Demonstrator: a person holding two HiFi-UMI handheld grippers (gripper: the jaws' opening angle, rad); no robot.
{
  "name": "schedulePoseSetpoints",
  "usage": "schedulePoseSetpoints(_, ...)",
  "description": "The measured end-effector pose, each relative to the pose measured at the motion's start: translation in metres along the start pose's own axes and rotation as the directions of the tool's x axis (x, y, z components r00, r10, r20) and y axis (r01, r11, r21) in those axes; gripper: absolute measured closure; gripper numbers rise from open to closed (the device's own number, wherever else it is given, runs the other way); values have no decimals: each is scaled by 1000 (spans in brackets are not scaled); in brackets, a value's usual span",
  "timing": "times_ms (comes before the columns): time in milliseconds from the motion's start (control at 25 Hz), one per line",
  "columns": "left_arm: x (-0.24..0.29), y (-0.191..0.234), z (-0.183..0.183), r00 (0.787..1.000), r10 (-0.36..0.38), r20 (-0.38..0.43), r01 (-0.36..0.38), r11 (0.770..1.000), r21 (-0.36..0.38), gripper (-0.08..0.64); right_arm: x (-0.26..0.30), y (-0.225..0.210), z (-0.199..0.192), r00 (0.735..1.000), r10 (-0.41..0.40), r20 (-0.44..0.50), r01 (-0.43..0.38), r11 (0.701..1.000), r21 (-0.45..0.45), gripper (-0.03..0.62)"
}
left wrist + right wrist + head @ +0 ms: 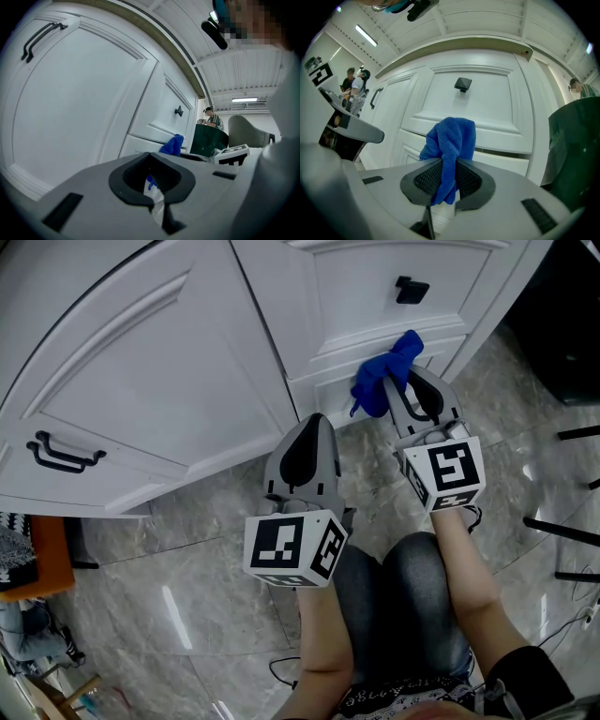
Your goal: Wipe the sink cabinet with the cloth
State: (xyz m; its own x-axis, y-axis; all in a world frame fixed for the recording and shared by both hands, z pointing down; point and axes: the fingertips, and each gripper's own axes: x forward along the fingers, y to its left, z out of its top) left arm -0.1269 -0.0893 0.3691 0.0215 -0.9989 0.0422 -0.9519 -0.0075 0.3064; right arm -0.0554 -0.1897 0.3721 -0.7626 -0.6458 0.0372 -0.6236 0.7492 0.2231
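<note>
The sink cabinet (141, 381) is cut off by the head view's top and left edges. The lower part of the cloth (450, 136) is hidden between the jaws of the right gripper (446, 176). An orange thing (37, 563) at the left edge is cropped and cannot be told. Distant people (354, 82) are too small to make out.

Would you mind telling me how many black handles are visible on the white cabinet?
2. A bar handle sits on the large door, and a square knob on the upper drawer above the blue cloth. The cloth may hide another.
</note>
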Motion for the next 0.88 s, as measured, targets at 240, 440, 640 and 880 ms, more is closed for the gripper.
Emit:
schedulePoseSetpoints(240, 0, 0, 0, 1000, 2, -1, -2, 1000, 2, 555, -1, -6, -2, 1000, -12, -4, 12, 1000, 1, 512)
schedulePoseSetpoints(440, -1, 0, 0, 1000, 3, -4, -3, 1000, 2, 555, -5, -20, -5, 998, -55, -7, 55, 998, 15, 512)
schedulePoseSetpoints(640, 0, -3, 0, 1000, -3, -6, 3, 1000, 8, 555, -8, -36, -12, 995, -102, -15, 102, 995, -5, 512)
schedulePoseSetpoints(880, 1, -6, -1, 1000, -6, -11, 6, 1000, 16, 555, -11, -47, -17, 992, -128, -19, 128, 992, -12, 512)
